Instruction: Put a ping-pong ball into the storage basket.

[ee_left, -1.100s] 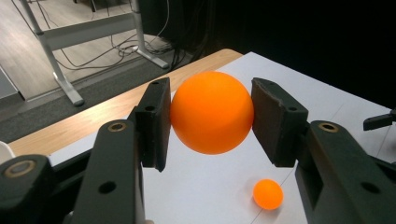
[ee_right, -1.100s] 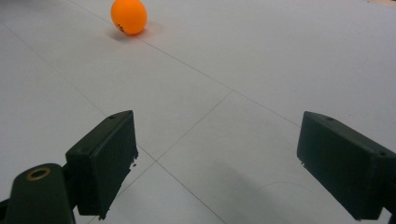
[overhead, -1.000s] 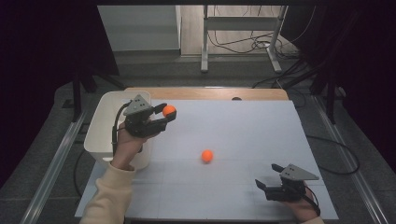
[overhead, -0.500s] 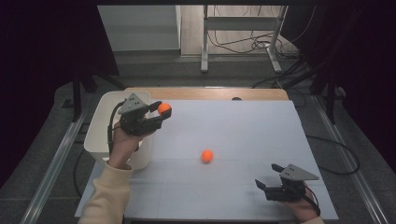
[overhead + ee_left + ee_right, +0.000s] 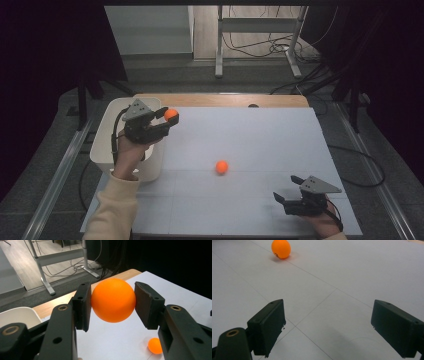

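Orange is what I read first: a small, smooth orange plastic ball sits clamped between the two black pads of my left gripper, both jaws pressing its sides, and it hangs in the air clear of the white surface. In the high view that held ball is just beside the right-hand rim of the white rectangular plastic bin standing at the surface's left edge, not yet over its opening.

I judge the work to be gathering the balls into that bin. The pick-up of the first one looks done; what is left is to carry it over the rim, let it go, and then deal with the second orange ball, which lies loose near the middle of the surface, well apart from either gripper. I cannot see into the bin, so whether anything is already in there I cannot tell.

My right gripper rests low at the near right corner of the surface, its jaws standing wide with nothing between them; along them I see the loose ball farther off on the sheet.

Against the earlier frames, the left hand has drifted a little toward the bin with the ball, the grip unchanged. The right gripper and the loose ball lie where they were.
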`<state>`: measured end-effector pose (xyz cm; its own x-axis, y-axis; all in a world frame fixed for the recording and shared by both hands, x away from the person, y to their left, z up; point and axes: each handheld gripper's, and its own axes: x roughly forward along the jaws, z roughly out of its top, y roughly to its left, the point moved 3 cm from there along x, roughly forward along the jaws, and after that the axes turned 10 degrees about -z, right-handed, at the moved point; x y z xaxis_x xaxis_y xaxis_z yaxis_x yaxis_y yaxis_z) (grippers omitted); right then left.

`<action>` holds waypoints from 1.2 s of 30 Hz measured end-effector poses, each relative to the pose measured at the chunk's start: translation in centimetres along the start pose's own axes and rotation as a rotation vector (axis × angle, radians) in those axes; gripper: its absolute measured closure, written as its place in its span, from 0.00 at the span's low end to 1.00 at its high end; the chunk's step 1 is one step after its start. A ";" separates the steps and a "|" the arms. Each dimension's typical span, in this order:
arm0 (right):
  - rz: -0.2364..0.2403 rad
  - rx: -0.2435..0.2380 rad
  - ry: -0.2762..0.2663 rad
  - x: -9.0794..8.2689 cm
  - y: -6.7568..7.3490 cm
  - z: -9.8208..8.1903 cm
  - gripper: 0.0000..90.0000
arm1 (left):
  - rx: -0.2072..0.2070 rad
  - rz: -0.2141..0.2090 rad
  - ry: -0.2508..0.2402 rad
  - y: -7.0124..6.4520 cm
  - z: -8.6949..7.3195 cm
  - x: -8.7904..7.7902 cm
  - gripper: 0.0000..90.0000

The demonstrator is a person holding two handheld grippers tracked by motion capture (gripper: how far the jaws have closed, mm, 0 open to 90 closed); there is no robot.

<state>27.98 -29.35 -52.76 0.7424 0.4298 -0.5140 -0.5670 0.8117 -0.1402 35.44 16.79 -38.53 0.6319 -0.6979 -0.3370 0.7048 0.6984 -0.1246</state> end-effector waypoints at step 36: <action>-0.002 -0.004 0.002 0.0 0.0 0.0 0.14 | -0.082 0.140 -0.027 4.4 -1.2 -2.9 0.56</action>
<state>27.93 -29.35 -52.77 0.7427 0.4278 -0.5152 -0.5671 0.8109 -0.1442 36.32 22.05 -39.17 0.7311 -0.5965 -0.3312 0.5815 0.7987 -0.1549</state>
